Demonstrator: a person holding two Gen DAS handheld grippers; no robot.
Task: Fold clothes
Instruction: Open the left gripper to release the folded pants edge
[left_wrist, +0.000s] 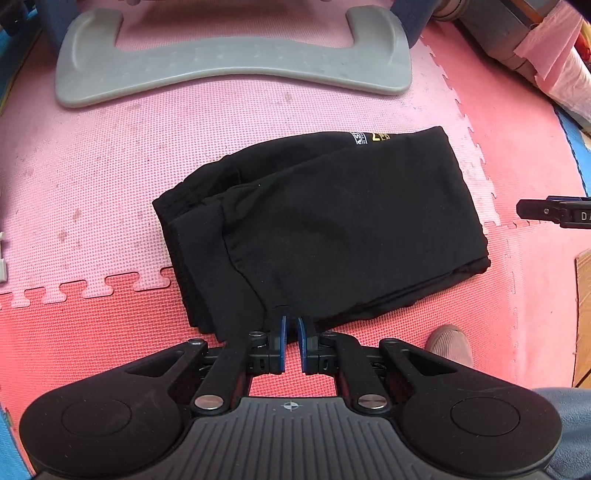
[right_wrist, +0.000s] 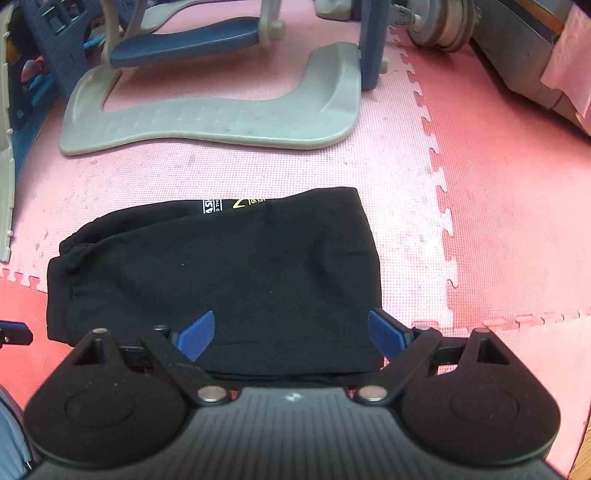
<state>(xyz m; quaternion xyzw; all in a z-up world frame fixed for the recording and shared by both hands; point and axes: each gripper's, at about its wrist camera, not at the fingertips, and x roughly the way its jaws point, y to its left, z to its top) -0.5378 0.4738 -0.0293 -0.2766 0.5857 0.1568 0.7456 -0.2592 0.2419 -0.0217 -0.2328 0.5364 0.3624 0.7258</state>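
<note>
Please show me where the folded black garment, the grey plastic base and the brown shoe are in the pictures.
folded black garment (left_wrist: 332, 221), left wrist view, on the middle of its top layer.
grey plastic base (right_wrist: 207, 125), right wrist view, on its long flat bar.
brown shoe (left_wrist: 450, 343), left wrist view, on its toe.

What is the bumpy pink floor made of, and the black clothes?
The pink floor mat looks like soft foam: matte, dimpled, with jigsaw-tooth joins. The folded black garment looks like knit cotton-type fabric, maybe sweatpants: dull, soft creases, gathered stitched band.

I see both views evenly and brightly lit, sharp at centre, with soft shadows and strong fisheye bending at the edges.
</note>
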